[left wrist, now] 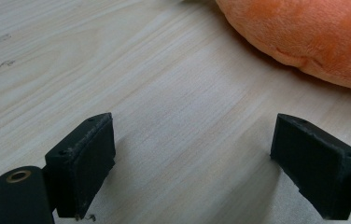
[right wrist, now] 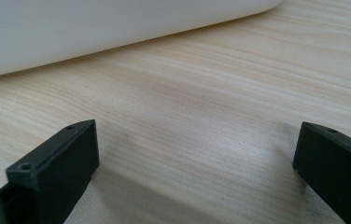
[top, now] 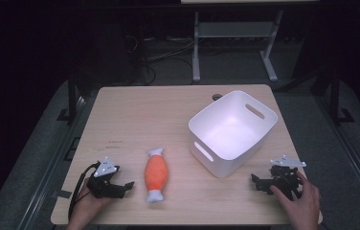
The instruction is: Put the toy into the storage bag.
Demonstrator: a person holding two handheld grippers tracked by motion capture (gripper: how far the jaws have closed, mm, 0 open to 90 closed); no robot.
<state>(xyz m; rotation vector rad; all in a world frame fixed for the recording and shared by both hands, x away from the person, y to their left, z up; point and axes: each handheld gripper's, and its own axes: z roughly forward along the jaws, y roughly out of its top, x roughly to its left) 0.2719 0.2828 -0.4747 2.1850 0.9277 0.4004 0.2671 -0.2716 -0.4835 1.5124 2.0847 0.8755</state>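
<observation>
Plush drumstick toy [top: 155,174] lies flat on the wooden table [top: 144,110], between the resting grippers and just left of the empty white bin [top: 233,130]. Left gripper [top: 120,188] sits beside it, jaws apart, likely readied for a pinch; right gripper [top: 260,184] rests near the bin, jaws likewise apart.

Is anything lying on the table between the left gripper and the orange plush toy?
No. In the left gripper view, bare wood runs from the open left gripper to the orange plush toy; the high view agrees.
</observation>
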